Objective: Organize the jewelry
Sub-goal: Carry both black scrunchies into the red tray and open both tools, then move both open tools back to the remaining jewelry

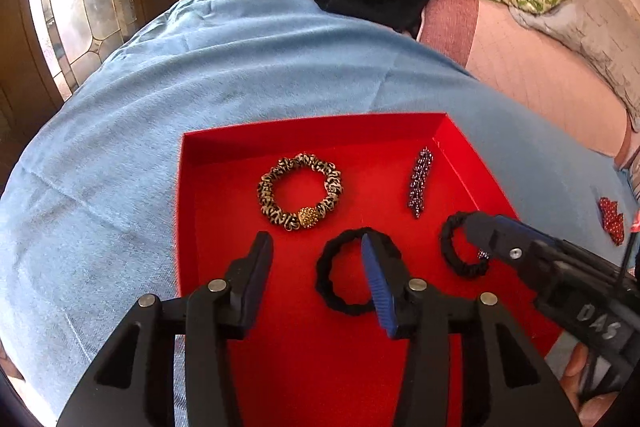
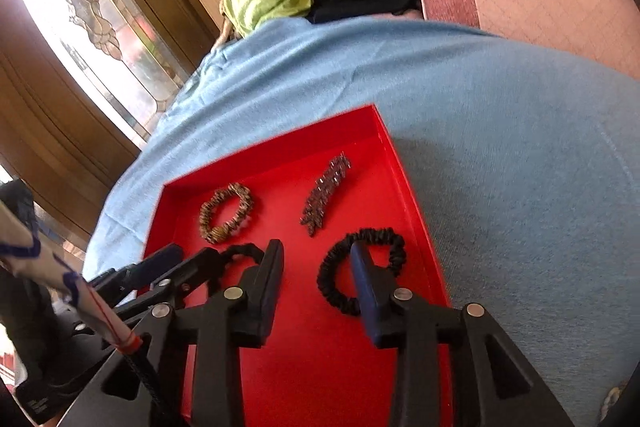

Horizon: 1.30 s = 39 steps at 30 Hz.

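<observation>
Holding both grippers spread over the shallow red cardboard tray (image 1: 192, 187), we have the right gripper (image 2: 316, 267) nearest the ruffled black fabric scrunchie (image 2: 394, 251), one finger (image 2: 362, 279) inside its loop.

My two handheld grippers, black frames with blue-faced fingers.

My left gripper (image 1: 316, 267) is matte black plastic, its angular finger arms cut with triangular openings and pinned by round silver screw heads; the inner finger pads (image 1: 378, 291) are ribbed blue. My right gripper (image 2: 318, 281) matches it, and its body shows raised grey "DAS" lettering in the left view. A bit of my bare hand (image 1: 576, 373) shows beneath it. A thin red cord (image 2: 105, 307) runs beside it.
</observation>
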### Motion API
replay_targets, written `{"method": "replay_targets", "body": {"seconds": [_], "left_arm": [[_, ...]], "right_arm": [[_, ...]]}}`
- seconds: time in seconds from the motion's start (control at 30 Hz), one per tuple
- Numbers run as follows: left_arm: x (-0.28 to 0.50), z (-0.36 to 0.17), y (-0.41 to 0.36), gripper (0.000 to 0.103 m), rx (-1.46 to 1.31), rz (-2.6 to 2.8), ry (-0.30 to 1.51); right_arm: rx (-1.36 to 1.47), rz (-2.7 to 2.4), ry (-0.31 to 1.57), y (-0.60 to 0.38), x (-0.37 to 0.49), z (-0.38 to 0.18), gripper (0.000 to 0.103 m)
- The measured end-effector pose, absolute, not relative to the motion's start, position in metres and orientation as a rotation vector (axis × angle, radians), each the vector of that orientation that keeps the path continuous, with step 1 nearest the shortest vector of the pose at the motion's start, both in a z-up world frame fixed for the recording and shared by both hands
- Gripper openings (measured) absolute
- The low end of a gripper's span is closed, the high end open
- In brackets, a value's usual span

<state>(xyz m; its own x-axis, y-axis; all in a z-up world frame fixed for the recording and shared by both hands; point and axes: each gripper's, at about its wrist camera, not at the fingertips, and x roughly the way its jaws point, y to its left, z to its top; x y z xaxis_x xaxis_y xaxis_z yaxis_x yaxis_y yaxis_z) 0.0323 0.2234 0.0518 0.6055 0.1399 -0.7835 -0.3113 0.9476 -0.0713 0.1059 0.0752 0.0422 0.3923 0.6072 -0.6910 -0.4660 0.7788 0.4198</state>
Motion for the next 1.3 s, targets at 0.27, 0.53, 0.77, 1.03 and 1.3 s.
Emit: {"method": "replay_targets", "body": {"seconds": [0.27,0.53,0.77,1.03,1.3], "left_arm": [[0.012,0.080,0.222,0.063,-0.202,0.340,0.754],[-0.013,0.099,0.162,0.080,-0.100,0.245,0.708],[-0.039,0.104,0.094,0.082,-0.059,0.068,0.771],[-0.063,0.070,0.025,0.088,-0.049,-0.225,0.972],[-0.048,0.044,-0.013,0.087,0.027,-0.275,1.051]], "right_arm": [[0.205,0.698,0.903,0.055,0.095,0.074,0.038],[0.282,0.564,0.868,-0.030,0.063,0.102,0.038],[0.356,0.398,0.897,-0.126,0.019,0.099,0.038],[0.389,0.202,1.014,-0.224,-0.028,0.062,0.038],[0.468,0.184,1.101,-0.240,-0.017,0.033,0.038]]}}
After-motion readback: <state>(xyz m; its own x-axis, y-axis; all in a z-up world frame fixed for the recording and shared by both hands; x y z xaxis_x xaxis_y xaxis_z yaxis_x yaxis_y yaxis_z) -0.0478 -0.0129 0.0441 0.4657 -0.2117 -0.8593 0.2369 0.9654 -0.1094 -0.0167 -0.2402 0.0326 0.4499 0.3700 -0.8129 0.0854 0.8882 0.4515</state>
